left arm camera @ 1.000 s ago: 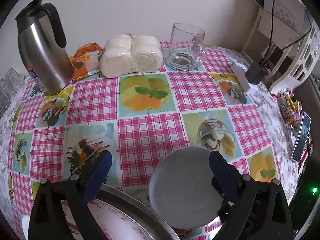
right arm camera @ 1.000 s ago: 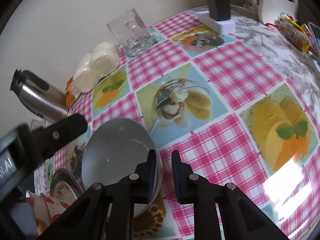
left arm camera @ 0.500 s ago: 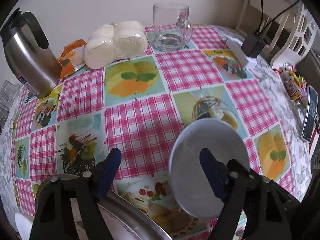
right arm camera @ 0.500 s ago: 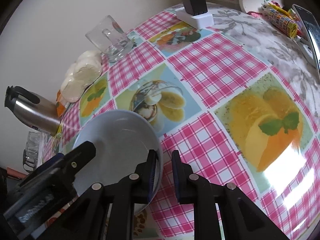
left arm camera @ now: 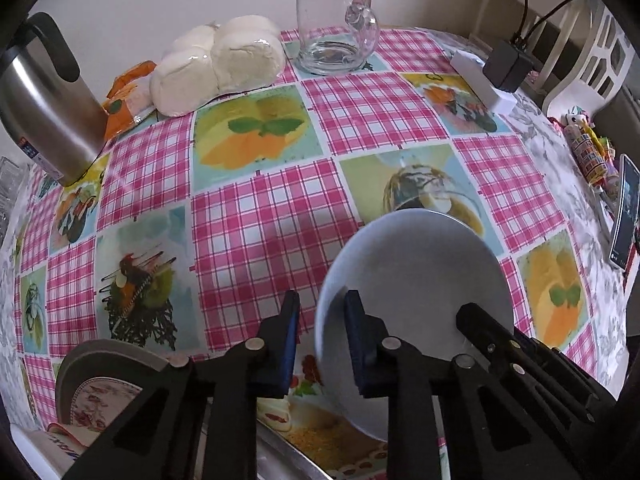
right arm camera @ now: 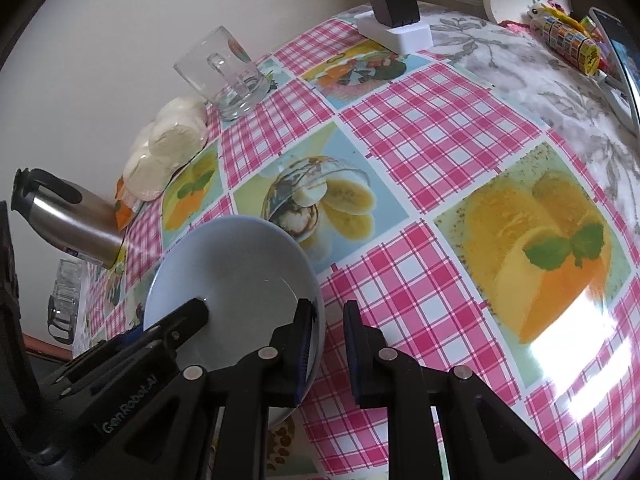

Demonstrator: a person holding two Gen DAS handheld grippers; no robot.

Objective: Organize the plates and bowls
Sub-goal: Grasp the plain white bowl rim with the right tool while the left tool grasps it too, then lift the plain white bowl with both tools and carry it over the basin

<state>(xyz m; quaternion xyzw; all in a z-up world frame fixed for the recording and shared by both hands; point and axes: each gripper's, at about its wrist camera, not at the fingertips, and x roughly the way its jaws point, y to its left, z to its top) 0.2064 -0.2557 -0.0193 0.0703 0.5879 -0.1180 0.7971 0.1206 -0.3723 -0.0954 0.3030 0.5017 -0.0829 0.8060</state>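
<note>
above the near edge of the tabletop (left arm camera: 256,236), the pale grey bowl (left arm camera: 416,276) is tilted between your two tools. your left tool (left arm camera: 318,336) straddles the bowl's left rim, one finger inside and one outside, with a gap visible on either side of the rim, so it is narrowed but i cannot tell that it presses. your right tool (right arm camera: 325,344) straddles the opposite rim the same way: its inner finger lies against the bowl's inside wall, the outer finger stands slightly off the outside, and i cannot tell whether it is truly clamping.

at the near left corner a metal tray (left arm camera: 108,356) carries a patterned plate (left arm camera: 100,396), just beside your left tool.

along the far edge of the tabletop stand a steel thermos jug (left arm camera: 44,108), an orange packet (left arm camera: 128,100), a bag of white buns (left arm camera: 218,64) and a clear glass mug (left arm camera: 334,26). at the far right corner a black charger (left arm camera: 508,66) sits in a white power strip (left arm camera: 480,84). along the right edge lie a roll of sweets (left arm camera: 588,152) and a phone (left arm camera: 624,212).
</note>
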